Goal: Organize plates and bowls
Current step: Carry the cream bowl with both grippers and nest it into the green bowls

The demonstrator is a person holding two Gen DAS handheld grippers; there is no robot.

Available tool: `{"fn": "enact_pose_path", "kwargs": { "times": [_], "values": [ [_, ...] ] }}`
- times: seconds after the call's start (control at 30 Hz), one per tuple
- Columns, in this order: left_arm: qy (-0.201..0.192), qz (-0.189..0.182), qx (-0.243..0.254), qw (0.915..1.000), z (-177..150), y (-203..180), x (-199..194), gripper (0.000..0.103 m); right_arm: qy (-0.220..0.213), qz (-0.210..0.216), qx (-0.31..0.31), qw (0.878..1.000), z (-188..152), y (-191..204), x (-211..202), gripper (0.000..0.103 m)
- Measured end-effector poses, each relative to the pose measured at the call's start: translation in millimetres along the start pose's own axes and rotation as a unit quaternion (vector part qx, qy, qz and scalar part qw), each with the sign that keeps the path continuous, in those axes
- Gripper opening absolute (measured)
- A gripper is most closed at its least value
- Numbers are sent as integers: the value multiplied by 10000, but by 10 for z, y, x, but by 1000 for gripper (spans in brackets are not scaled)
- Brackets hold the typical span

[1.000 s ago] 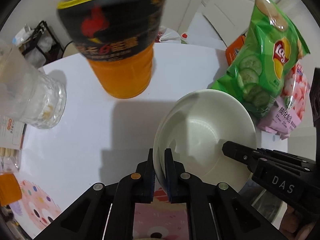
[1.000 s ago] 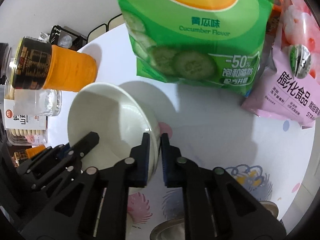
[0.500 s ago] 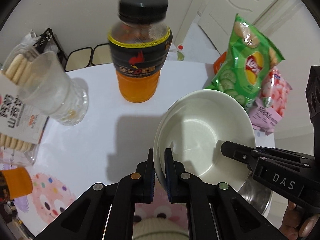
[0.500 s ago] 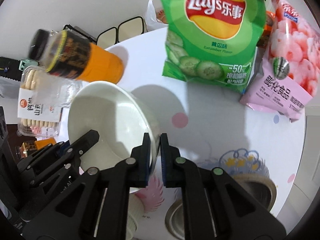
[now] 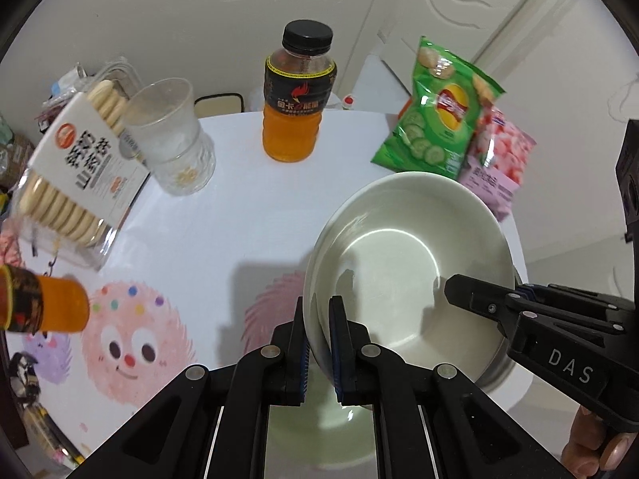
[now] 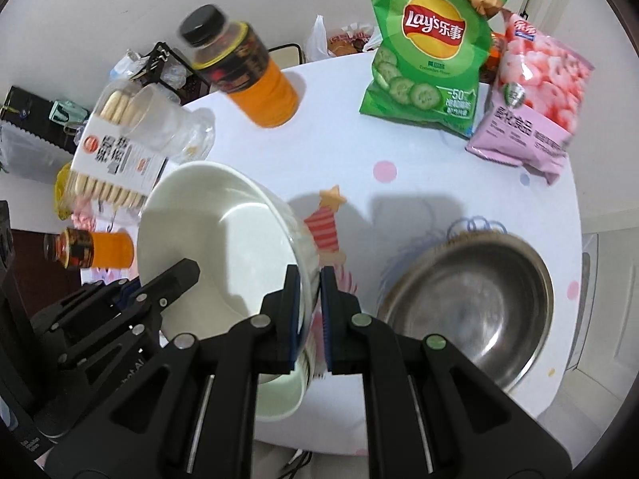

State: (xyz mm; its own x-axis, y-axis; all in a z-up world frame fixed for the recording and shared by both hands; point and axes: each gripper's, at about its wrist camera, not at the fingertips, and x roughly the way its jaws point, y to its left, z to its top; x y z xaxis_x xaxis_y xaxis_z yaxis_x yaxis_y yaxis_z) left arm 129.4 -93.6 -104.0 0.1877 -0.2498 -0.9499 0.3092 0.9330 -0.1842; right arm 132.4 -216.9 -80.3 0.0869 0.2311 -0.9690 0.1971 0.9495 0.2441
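White bowl (image 5: 407, 263) hangs above the table (image 5: 223, 223), mouth tilted up, pinched at opposite rim edges by our left gripper (image 5: 318, 343) and right gripper (image 6: 309, 311). We count one steel bowl (image 6: 467, 311), two orange bottles, two snack bags.

- The middle of the desk (image 6: 399, 151) is bare, with room to pass.
- At 12 o'clock stand an orange bottle (image 5: 297, 92) and chip bag (image 6: 429, 46).
- At 4 o'clock a metal bowl (image 6: 467, 311) blocks the way.
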Motion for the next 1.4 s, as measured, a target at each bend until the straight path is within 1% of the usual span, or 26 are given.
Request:
{"fn": "enact_pose_path", "kwargs": {
  "times": [0.17,0.2,0.33,0.5,0.8,1.37,1.4],
  "values": [
    [-27,44,109,9999,-255,28,-180,8,4,-28,-46,10000,-306,35,-128,12],
    [-30,52,122,9999,-347,47,-210,9,-1,-30,-39,10000,-361,60,-135,12],
    [18,-6,20,10000,-579,177,-232,9,9,-46,-51,10000,-585,170,-136,12],
    [113,13,12,9999,-715,267,-203,8,99,-75,-52,9999,-783,256,-46,12],
    [208,0,31,9998,-789,310,-140,9,181,-101,-75,9998,-865,279,0,13],
    [504,138,79,9986,-815,266,228,9,532,-70,71,9985,-845,94,351,13],
    [453,125,72,9989,-812,265,223,9,561,-70,82,9984,-848,84,373,13]
  ]
}}
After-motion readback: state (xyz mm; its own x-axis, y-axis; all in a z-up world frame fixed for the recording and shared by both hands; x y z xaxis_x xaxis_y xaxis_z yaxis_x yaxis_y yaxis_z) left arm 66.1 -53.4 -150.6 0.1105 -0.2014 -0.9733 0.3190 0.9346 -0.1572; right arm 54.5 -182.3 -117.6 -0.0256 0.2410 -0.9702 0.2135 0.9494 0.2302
